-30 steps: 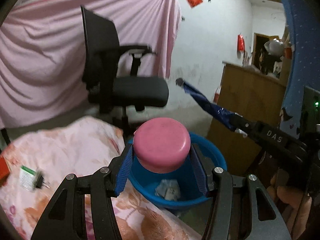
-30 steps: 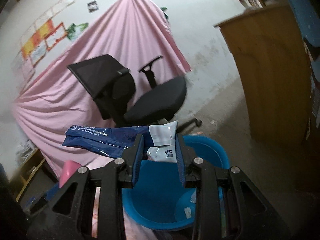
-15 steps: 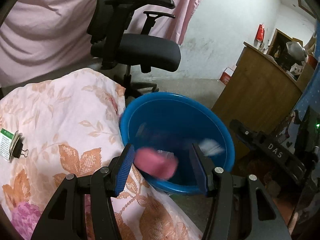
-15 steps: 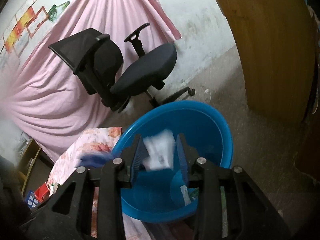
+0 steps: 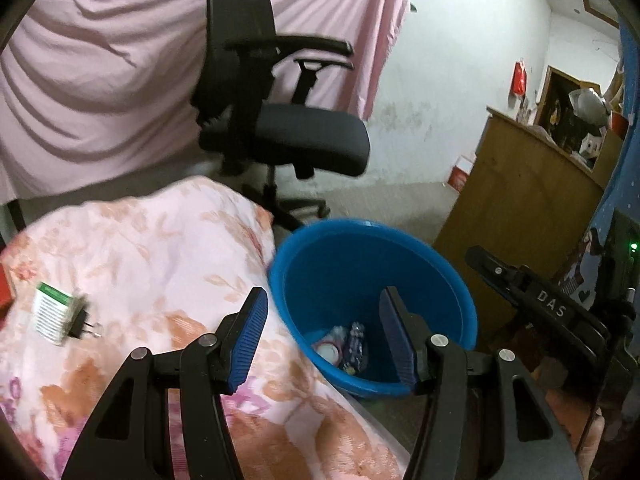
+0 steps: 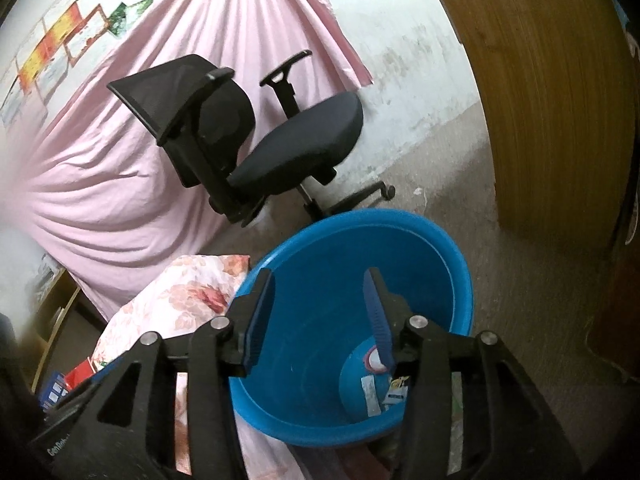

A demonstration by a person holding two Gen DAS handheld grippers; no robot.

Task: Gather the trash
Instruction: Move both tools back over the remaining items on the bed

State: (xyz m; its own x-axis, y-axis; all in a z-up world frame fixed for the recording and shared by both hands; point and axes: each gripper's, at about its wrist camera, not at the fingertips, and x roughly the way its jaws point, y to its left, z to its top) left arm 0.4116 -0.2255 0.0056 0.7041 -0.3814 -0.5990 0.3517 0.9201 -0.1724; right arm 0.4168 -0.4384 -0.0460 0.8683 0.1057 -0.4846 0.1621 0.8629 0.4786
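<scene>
A blue plastic bin (image 5: 400, 248) stands on the floor beside the flowered bedspread (image 5: 140, 248); it also shows in the right wrist view (image 6: 360, 232). Trash (image 5: 346, 346) lies at its bottom, including wrappers and a round pink-rimmed piece (image 6: 376, 360). My left gripper (image 5: 320, 336) is open and empty above the bin's near rim. My right gripper (image 6: 320, 316) is open and empty over the bin's mouth; its body shows at the right of the left wrist view (image 5: 552, 308).
A black office chair (image 5: 280, 120) stands behind the bin before a pink sheet (image 5: 100, 80). A wooden cabinet (image 5: 520, 208) is at right. A green-white box with a black plug (image 5: 60, 314) lies on the bedspread. Red and blue items (image 6: 68, 380) sit low at left.
Both grippers opened over the bin. The pink round object fell from the left gripper and the blue-white wrapper from the right; both grippers are now empty and have lifted slightly.
</scene>
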